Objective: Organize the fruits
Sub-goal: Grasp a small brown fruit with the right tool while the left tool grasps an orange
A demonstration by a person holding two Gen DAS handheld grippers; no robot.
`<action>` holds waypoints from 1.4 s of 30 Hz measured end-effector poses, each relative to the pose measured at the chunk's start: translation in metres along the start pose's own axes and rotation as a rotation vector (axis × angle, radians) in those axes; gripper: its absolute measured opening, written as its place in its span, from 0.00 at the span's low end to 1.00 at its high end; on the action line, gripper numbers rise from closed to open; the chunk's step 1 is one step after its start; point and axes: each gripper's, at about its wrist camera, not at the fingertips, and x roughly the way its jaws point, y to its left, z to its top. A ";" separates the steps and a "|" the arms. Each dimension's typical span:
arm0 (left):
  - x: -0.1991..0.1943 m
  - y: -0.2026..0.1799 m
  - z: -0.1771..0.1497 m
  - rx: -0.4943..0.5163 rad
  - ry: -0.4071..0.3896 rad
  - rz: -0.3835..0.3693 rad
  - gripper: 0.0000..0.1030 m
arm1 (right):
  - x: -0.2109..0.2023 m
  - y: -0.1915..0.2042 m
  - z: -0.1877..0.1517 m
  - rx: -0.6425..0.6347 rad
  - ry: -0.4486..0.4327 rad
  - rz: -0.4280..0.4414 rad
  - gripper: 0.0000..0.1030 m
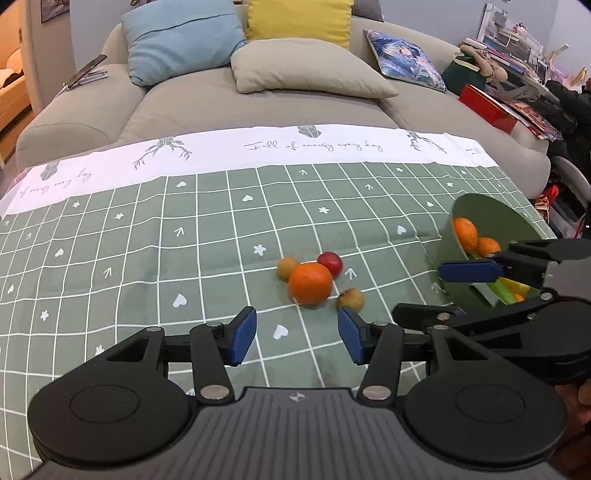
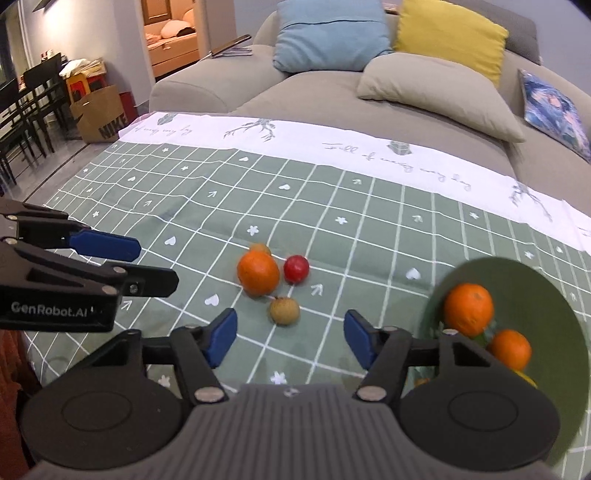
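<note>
With four loose fruits left beside the green round bowl (image 2: 546,295), both wide-open grippers, left gripper (image 1: 297,334) and right gripper (image 2: 290,338), hover empty; next likely calls for closing on the large orange (image 1: 310,283).

A living room in a private home served as the setting. A broad beige sofa (image 1: 229,99) stood just behind the table, strewn with a blue cushion (image 1: 181,40), a yellow cushion (image 1: 299,18), a beige cushion (image 1: 303,68) and a printed cushion (image 1: 406,59). A green checked tablecloth (image 1: 147,240) with hearts and a white lettered border covered the table. To one side, dark dining chairs (image 2: 33,96) and a brown paper shopping bag (image 2: 101,114) stood on the floor, and an open doorway (image 2: 171,33) showed a second, warmly lit room. Books and papers (image 1: 517,55) were heaped at the sofa's far end.
</note>
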 end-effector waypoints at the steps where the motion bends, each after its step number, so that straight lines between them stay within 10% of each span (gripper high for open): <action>1: 0.002 0.001 0.000 0.000 0.005 -0.002 0.58 | 0.005 0.001 0.002 -0.001 0.000 0.005 0.57; 12: 0.034 0.012 0.007 -0.057 0.025 -0.025 0.57 | 0.055 0.001 0.008 0.004 0.055 0.036 0.35; 42: 0.102 0.007 0.025 -0.160 0.123 -0.081 0.46 | 0.091 -0.009 0.002 0.082 0.114 0.077 0.20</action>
